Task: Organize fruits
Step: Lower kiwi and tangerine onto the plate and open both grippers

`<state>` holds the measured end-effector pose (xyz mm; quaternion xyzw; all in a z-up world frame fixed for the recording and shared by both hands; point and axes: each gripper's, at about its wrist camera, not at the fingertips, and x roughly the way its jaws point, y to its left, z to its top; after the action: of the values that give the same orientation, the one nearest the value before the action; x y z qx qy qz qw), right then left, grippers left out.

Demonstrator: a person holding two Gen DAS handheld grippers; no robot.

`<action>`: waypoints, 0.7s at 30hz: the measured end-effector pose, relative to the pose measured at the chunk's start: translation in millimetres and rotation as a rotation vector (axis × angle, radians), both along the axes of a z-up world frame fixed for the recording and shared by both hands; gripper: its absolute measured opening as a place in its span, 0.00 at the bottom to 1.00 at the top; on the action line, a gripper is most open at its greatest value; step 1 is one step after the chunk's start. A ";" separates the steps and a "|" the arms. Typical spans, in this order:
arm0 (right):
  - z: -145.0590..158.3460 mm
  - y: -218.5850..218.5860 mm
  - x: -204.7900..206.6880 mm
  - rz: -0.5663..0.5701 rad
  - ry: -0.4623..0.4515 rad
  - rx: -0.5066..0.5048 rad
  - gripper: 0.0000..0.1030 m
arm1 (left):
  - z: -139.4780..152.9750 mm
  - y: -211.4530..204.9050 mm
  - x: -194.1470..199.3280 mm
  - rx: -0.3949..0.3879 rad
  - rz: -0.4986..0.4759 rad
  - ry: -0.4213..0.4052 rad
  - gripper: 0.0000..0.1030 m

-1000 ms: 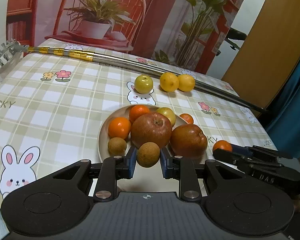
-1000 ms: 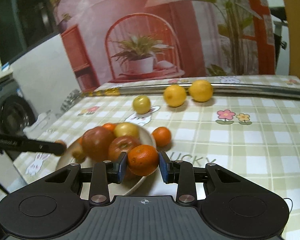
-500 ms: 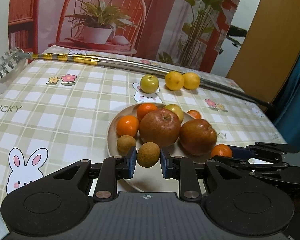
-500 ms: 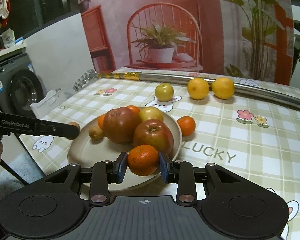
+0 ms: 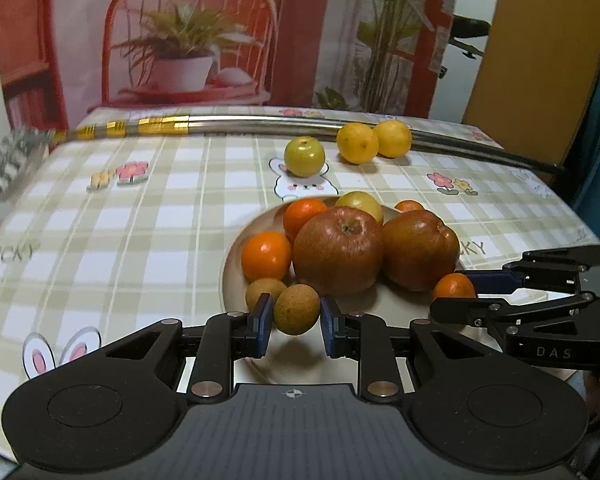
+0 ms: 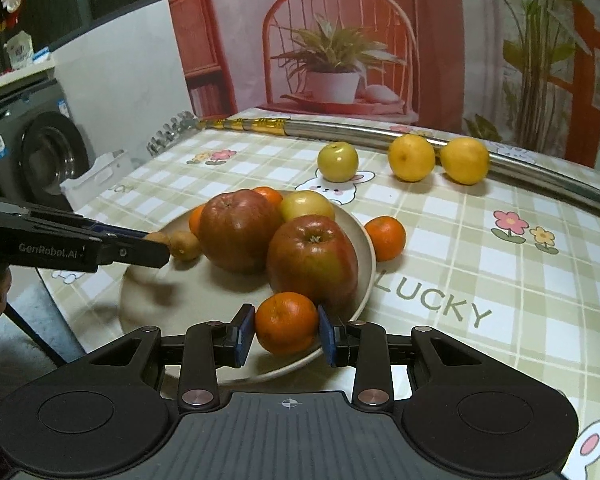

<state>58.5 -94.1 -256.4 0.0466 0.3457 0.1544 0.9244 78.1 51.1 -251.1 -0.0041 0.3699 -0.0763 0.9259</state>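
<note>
A beige plate [image 5: 236, 248] [image 6: 148, 296] holds two red apples [image 5: 337, 250] [image 6: 312, 258], tangerines, a yellow-green fruit and a brown kiwi [image 5: 264, 290]. My left gripper [image 5: 296, 316] is shut on a brown kiwi [image 5: 297, 309] over the plate's near edge, beside the other kiwi. My right gripper [image 6: 286, 330] is shut on a tangerine [image 6: 286, 323] over the plate's right rim; it also shows in the left wrist view [image 5: 454, 287]. The left gripper shows in the right wrist view at the plate's left side [image 6: 158, 246].
On the checked tablecloth lie a green apple [image 5: 304, 156] [image 6: 337, 161], two lemons [image 5: 357, 143] [image 6: 411, 157] and one tangerine [image 6: 385, 238] beside the plate. A long metal pole [image 5: 260, 125] lies across the back. A washing machine [image 6: 40, 152] stands off the table's left.
Both grippers have moved in over the plate with their fruits still held. The kiwi now sits close to the other kiwi; the tangerine is over the plate's rim.
</note>
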 end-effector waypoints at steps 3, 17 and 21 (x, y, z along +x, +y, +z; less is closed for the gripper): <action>-2.6 1.7 3.9 0.003 -0.002 -0.016 0.30 | -1.9 -0.7 3.6 0.010 0.002 0.004 0.26; -10.6 2.2 -7.5 -0.037 -0.060 0.007 0.30 | -19.2 -12.2 -6.7 0.023 0.003 0.021 0.26; -9.8 0.7 -8.3 -0.047 -0.069 0.009 0.30 | -18.8 -8.8 -8.1 0.020 0.033 0.008 0.26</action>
<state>50.2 -93.4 -266.2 0.0537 0.3119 0.1356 0.9388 70.0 42.3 -269.9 -0.0012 0.3744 -0.0573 0.9255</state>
